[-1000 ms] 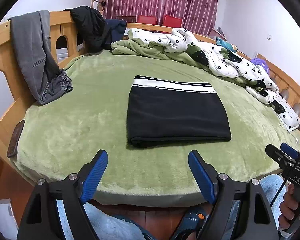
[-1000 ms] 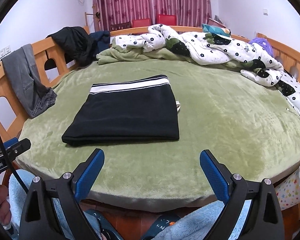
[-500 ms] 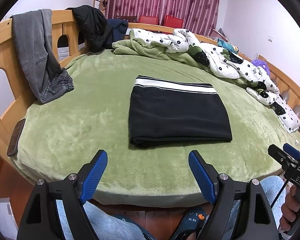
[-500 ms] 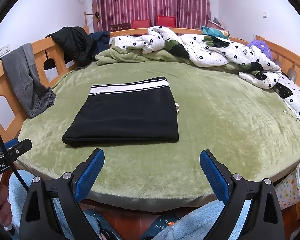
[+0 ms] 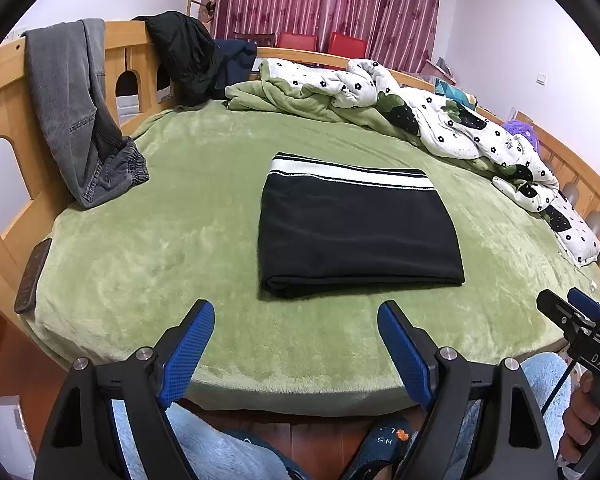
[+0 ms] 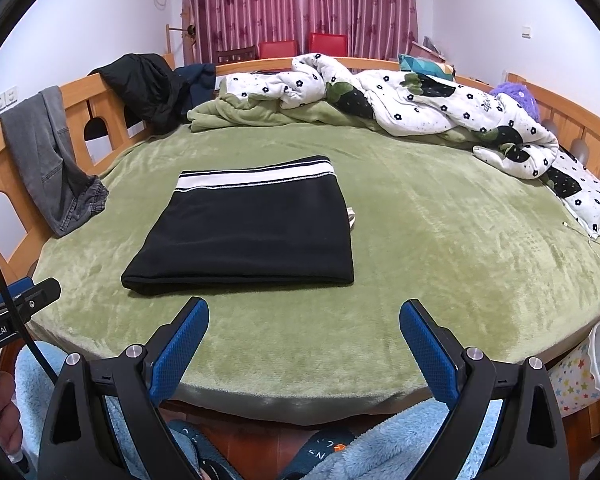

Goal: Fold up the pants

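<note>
The black pants (image 5: pixel 356 232) with a white striped waistband lie folded into a flat rectangle on the green blanket, also in the right wrist view (image 6: pixel 252 232). My left gripper (image 5: pixel 296 316) is open and empty, held back at the bed's near edge, short of the pants' fold. My right gripper (image 6: pixel 304 314) is open and empty, also at the near edge. Each gripper shows at the side of the other's view: the right gripper (image 5: pixel 572 316), the left gripper (image 6: pixel 24 300).
Grey jeans (image 5: pixel 76 120) and a black jacket (image 5: pixel 184 56) hang on the wooden bed rail (image 5: pixel 4 120). A floral quilt (image 6: pixel 440 108) is bunched along the far and right side. A dark phone (image 5: pixel 32 276) lies at the left edge. A star-patterned bin (image 6: pixel 584 368) stands right.
Both grippers have drifted slightly, so the view shifted a little. The pants lie unmoved and both grippers stay open.
</note>
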The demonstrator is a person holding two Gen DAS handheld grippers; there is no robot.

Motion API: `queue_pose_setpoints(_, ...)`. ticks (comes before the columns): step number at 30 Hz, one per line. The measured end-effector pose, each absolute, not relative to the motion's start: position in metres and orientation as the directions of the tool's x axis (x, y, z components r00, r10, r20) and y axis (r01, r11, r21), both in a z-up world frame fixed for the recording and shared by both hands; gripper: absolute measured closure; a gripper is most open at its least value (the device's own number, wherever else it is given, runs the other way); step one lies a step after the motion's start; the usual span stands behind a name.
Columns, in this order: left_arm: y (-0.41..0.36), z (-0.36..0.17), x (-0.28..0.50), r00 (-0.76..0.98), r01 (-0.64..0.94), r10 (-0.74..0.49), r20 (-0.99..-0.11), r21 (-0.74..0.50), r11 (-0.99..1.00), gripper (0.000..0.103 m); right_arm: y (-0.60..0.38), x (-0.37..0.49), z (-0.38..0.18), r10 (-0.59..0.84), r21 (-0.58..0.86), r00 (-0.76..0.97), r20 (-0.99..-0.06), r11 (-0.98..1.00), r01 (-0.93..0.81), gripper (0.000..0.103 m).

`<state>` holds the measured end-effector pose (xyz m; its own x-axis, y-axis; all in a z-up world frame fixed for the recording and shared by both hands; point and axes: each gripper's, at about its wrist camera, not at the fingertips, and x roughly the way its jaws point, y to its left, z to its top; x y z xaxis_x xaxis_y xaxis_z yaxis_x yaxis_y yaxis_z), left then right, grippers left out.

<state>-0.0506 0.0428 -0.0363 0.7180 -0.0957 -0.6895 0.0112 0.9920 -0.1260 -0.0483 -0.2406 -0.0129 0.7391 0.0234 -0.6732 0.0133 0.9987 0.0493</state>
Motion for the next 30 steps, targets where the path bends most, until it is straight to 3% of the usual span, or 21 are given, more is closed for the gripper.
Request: queue_pose_setpoints(30,0.0395,-0.0307,-0.0514,0.725,0.002,-0.083,-0.684,-0.118,0.993,0.02,-0.2452,-0.048,-0.0135,0.027,0.051,0.741,-0.671,0.999,0.01,0.008)
